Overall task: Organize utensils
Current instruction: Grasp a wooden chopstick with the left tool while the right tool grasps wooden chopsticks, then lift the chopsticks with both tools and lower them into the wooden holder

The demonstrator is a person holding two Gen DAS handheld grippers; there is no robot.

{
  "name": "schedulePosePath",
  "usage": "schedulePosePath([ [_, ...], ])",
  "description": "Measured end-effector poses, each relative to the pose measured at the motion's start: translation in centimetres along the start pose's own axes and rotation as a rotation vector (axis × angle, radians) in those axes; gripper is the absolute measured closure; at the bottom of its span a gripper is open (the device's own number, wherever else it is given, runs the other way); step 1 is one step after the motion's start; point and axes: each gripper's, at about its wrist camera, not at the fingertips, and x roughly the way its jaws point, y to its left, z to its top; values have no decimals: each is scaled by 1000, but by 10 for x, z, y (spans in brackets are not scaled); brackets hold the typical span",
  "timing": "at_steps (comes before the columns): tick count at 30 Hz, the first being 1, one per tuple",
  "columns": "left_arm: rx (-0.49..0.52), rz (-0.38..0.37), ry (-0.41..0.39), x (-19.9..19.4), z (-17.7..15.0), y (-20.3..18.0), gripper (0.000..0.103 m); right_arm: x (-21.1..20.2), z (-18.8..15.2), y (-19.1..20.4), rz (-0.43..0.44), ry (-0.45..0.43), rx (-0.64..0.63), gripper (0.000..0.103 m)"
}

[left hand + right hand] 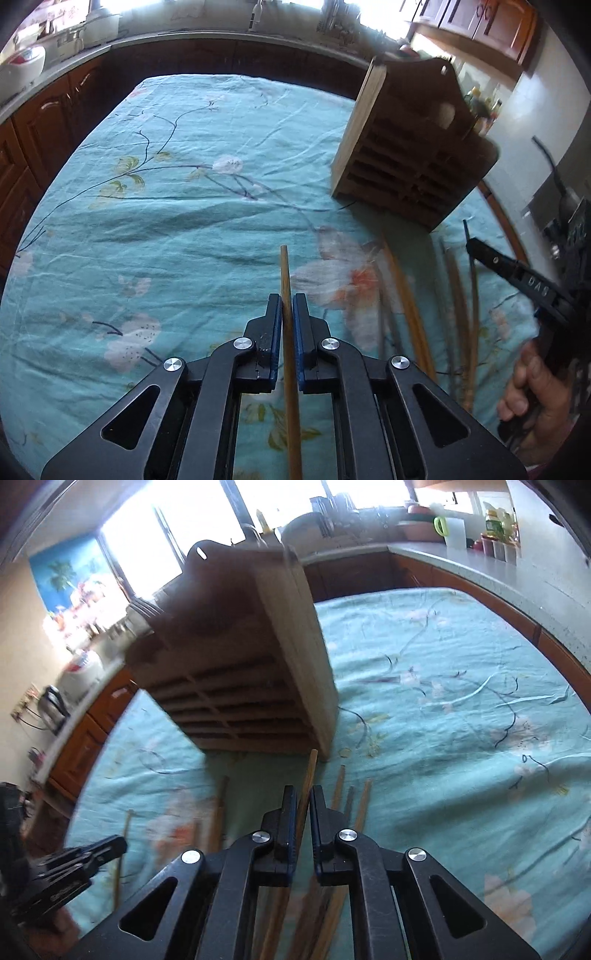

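Note:
My left gripper (pixel 287 301) is shut on a wooden chopstick (pixel 285 273) that points forward above the teal floral cloth. My right gripper (pixel 303 794) is shut on another wooden chopstick (pixel 309 771), whose tip points at the base of the wooden slotted utensil holder (pixel 240 701). The holder (pixel 406 162) stands at the right in the left wrist view, with a spoon-like head in its top. Several loose chopsticks (pixel 410 310) lie on the cloth in front of the holder; they also show under my right gripper (pixel 338 790). The right gripper (pixel 517 273) shows in the left wrist view; the left one (pixel 92 853) in the right.
The table is covered with a teal floral cloth (pixel 184 221). Brown kitchen cabinets and a countertop (pixel 110 48) with bowls and appliances ring the table. A counter with bottles and a jug (pixel 454 531) lies behind.

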Motion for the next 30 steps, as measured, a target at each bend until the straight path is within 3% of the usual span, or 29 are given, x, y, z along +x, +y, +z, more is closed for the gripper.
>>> schedulePosePath([
  [16, -27, -136, -174, -96, 9, -3, 98, -89, 8, 36, 104, -162, -52, 97],
  [30, 0, -155, -295, -140, 20, -17, 98, -146, 27, 41, 131, -320, -77, 98],
])
